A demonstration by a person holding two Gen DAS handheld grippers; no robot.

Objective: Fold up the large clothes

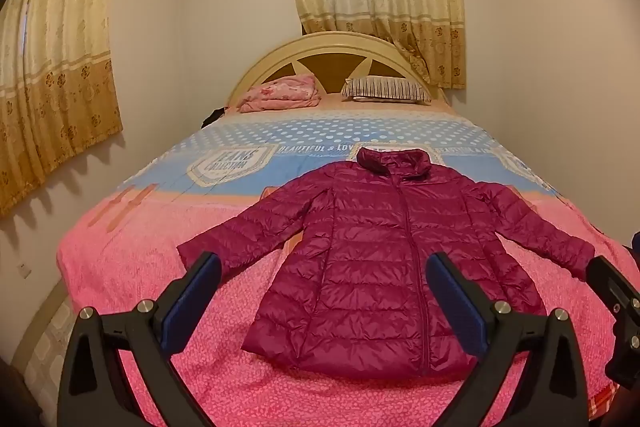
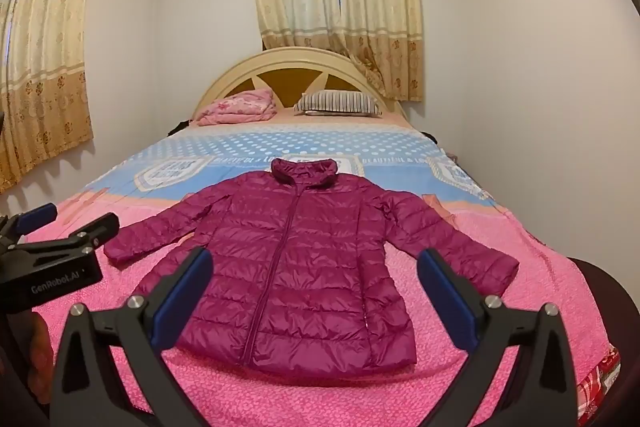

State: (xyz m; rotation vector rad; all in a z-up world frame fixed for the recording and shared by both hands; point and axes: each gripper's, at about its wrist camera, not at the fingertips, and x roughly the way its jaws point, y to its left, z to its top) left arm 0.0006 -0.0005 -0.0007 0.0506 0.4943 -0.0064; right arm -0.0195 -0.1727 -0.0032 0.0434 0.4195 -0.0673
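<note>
Left wrist view shows the jacket (image 1: 372, 259) lying flat on the bed (image 1: 120, 267), front up and zipped, collar toward the headboard (image 1: 332, 47), hem nearest the camera, both sleeves spread out and down to the sides. It sits on the pink part of the cover, well short of the pillow (image 1: 386, 89) and the folded pink blanket (image 1: 280, 93).

The left gripper (image 1: 324, 283) hangs above the hem with its jaws wide apart and nothing between them. The right gripper (image 2: 314, 277) does the same over the right half of the hem, also empty and spread wide; its edge shows at the right margin of the left view, and the left one shows at the left margin of the right view.

Folding looks not yet begun. A good first step would be to take each sleeve near its cuff, one per gripper, and lay it across the chest. The shell looks slick and puffy, so a shallow pinch may slip; biting a full quilted ridge should hold better. Lifting low and drawing slowly should keep the body from sliding on the cover.
</note>
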